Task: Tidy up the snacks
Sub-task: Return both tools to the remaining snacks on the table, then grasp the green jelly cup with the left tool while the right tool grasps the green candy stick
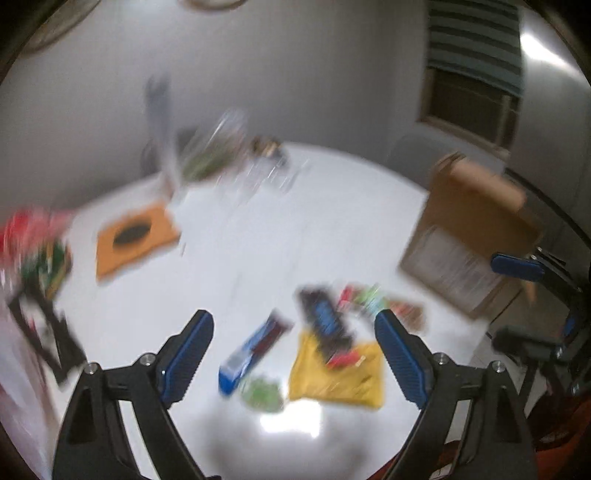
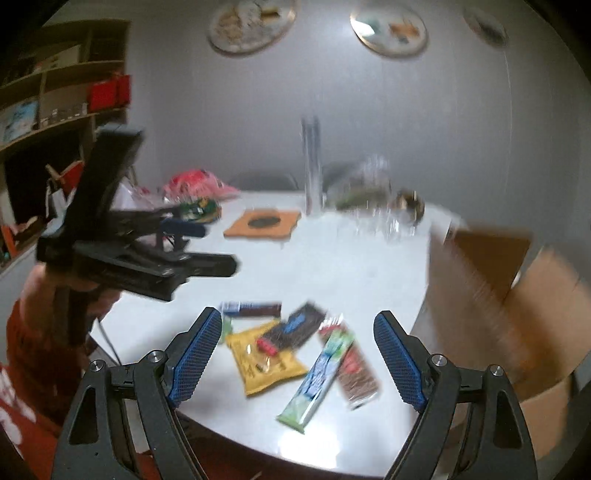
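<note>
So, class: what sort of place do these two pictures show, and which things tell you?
Probably a home dining room: a round white table strewn with snack packets, decorative plates hung on the wall, and a shelving unit of household bits. An open cardboard box stands beside the table.

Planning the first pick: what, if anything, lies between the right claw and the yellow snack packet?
Nothing visible: the open right claw hovers over the yellow snack packet, though a dark bar overlaps its far edge.
</note>
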Motion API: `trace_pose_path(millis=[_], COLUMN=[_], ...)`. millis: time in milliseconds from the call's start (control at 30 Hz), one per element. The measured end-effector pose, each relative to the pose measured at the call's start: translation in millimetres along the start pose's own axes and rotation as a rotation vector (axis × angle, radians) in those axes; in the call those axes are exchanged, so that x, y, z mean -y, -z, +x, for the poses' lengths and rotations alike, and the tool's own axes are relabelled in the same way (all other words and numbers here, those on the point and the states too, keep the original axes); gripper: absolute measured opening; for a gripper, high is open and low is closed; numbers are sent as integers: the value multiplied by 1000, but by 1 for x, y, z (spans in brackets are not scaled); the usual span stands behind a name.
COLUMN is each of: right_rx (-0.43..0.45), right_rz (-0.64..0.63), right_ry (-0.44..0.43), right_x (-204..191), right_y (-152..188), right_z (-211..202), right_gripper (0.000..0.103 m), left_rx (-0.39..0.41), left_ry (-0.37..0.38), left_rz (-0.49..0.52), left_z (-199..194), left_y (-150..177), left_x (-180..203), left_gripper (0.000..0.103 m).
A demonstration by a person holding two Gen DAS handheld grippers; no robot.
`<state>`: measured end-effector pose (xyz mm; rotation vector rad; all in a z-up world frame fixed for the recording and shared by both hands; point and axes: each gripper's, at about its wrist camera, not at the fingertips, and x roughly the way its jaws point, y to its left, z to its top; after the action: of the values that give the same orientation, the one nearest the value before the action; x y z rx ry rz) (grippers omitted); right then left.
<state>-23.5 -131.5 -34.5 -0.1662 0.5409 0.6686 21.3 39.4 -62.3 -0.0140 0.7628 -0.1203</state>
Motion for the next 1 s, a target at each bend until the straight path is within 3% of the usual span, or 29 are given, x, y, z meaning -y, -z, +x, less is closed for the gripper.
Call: trace_pose_path(millis=[100,233,467,633,800,1000], right_rx=[-68,-126,-157,-169,-198,-231], right_rz=[73,159,280,296,258,201], right_ry=[39,75,75,57,96,136], right_x=[4,13,24,27,24,19], right_y=[27,54,81,78,75,74], right_z=[40,71,92,97,102,98], right_gripper=[74,70,62,53,31,28], left_rx=[-59,-120,-111,-116,-112,-106], left_ry=[-27,24,72,79,89,103], left_rz=[-85,-159,-192,-200,-189,-183], left_z=[29,52,61,62,61,61], left_y=[29,57,71,70,68,69], left_x=[-21,-36,-34,-38,-36,-34], left_gripper=[86,77,58,47,44,43])
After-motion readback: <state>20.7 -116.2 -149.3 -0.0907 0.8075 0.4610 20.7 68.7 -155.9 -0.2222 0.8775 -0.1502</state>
